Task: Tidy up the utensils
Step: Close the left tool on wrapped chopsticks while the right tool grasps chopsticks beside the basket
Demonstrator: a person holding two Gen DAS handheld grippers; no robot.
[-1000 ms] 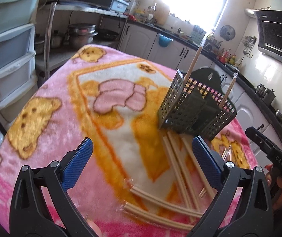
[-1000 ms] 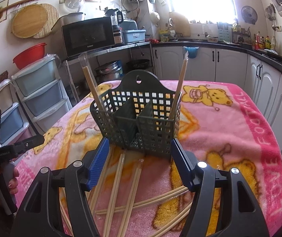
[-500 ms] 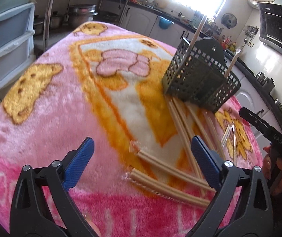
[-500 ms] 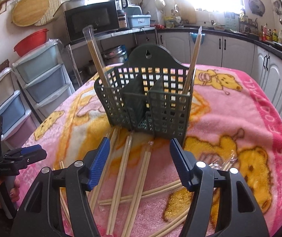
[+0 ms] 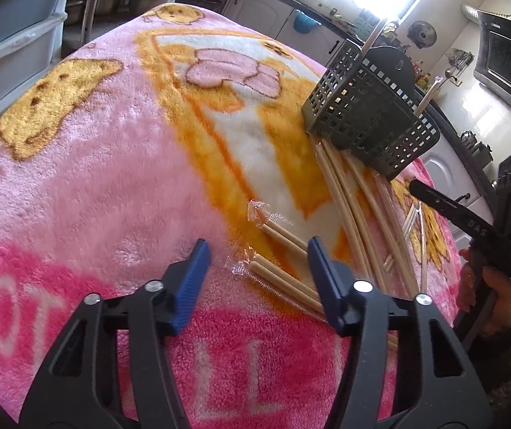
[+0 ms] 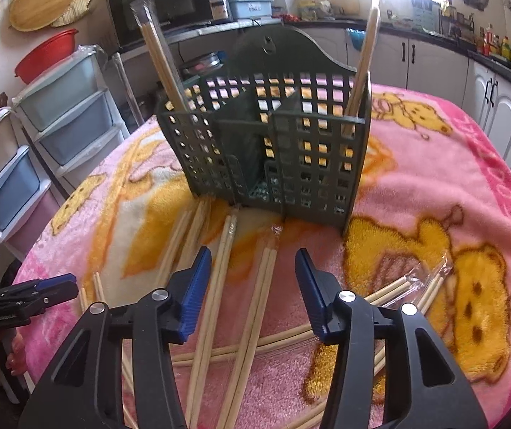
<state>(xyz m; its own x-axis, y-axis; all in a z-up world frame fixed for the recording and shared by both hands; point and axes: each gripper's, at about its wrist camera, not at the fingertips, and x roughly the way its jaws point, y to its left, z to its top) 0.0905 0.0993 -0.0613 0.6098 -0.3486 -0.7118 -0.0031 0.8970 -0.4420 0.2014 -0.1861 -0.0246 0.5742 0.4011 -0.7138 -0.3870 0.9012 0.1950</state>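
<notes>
A dark green slotted utensil basket [image 5: 369, 107] [image 6: 273, 150] stands on the pink bear blanket [image 5: 94, 196]. Two wrapped chopstick pairs [image 6: 158, 53] lean upright in its outer compartments. Several more chopsticks lie loose in front of it. My left gripper [image 5: 257, 246] hangs low over the blanket with its jaws closing. The wrapped end of one chopstick pair [image 5: 284, 279] lies between its fingers, which do not press on it. My right gripper [image 6: 251, 254] is also closing, and a chopstick pair [image 6: 266, 275] runs between its fingers untouched. Each gripper also shows at the edge of the other's view.
Plastic drawer units [image 6: 23, 164] stand beyond the table's left edge. A microwave [image 6: 162, 3] on a shelf and kitchen cabinets [image 6: 434, 60] line the back. A hand [image 5: 487, 286] holds the right gripper's handle. Empty clear wrappers [image 6: 430, 275] lie at the right.
Both grippers have come down toward the blanket and tilted further downward. Their jaws have narrowed, the left one by much more. The chopsticks now lie between the fingers.
</notes>
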